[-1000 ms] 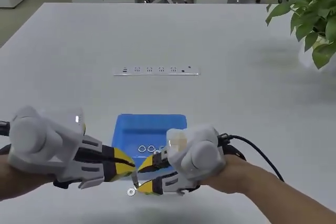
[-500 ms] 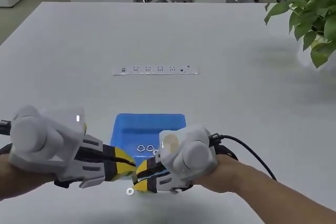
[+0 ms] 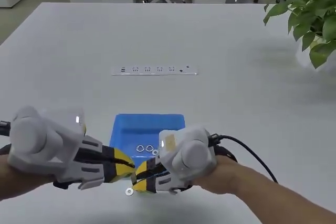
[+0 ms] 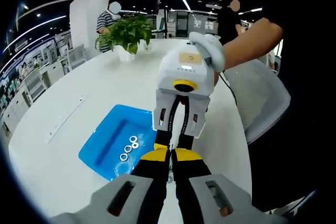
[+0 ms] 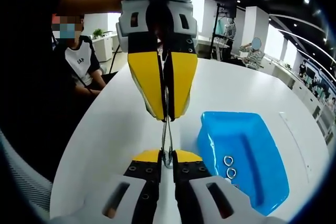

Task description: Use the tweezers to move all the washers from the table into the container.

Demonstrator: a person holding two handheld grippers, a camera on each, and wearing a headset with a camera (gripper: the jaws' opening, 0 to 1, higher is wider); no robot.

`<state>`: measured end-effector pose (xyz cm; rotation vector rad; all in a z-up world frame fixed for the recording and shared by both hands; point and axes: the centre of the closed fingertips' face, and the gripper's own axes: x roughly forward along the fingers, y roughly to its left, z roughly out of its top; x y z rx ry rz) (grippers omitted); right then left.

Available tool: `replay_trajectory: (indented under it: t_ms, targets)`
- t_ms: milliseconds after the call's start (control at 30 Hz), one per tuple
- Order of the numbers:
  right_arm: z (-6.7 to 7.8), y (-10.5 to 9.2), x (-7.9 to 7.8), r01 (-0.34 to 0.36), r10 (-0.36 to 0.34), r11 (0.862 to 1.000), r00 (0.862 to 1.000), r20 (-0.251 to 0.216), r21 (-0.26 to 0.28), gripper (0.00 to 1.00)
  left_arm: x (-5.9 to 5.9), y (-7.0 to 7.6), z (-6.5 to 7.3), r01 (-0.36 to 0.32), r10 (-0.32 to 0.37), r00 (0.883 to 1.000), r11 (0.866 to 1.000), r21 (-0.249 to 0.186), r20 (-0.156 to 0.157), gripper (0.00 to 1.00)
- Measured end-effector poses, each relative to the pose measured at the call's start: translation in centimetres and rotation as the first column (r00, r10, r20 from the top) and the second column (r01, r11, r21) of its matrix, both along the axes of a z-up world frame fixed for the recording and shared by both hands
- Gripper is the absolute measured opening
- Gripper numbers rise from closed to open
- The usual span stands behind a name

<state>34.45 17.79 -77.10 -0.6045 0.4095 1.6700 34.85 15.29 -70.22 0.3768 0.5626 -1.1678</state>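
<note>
One washer point(image 3: 129, 191) lies on the worktop point(image 3: 220, 45) just before the container point(image 3: 149, 124), so with the left tool point(image 5: 166, 117) and right tool point(image 5: 167, 157) both pinching the tweezers point(image 5: 166, 132), we should lower the tips astride its rim.

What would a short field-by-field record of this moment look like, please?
left gripper: shut on the tweezers
right gripper: shut on the tweezers' other end
container: blue, on the table, beside both grippers
washers: three visible inside the container
loose washer: on the table, outside the container, by the gripper tips
</note>
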Motion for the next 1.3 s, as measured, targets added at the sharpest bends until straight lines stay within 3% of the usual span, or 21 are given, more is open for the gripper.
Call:
replay_trajectory:
  t_ms: [333,533,733,933,1300]
  targets:
    - [0.1,0.1,-0.4,-0.008,0.008,1.0,1.0,-0.006,-0.002,0.09,-0.3,0.0,0.1,0.0,0.0,1.0,1.0,0.008,0.002,0.06]
    - [0.5,0.2,-0.4,-0.007,0.007,1.0,1.0,-0.007,0.002,0.09,-0.3,0.1,0.4,-0.014,0.014,1.0,1.0,-0.001,0.002,0.15]
    - [1.2,0.2,-0.7,-0.013,0.013,1.0,1.0,-0.001,0.0,0.09,-0.2,0.7,0.5,-0.05,0.051,0.999,0.999,-0.02,0.012,0.36]
    - [2.4,0.1,-0.7,-0.009,0.009,1.0,1.0,0.0,0.008,0.09,-0.3,1.2,1.0,-0.103,0.104,0.994,0.992,-0.069,0.016,0.6]
    - [4.8,0.0,-0.8,-0.018,0.017,1.0,1.0,0.007,0.022,0.09,-0.8,1.9,1.1,-0.192,0.193,0.981,0.975,-0.117,-0.001,0.84]
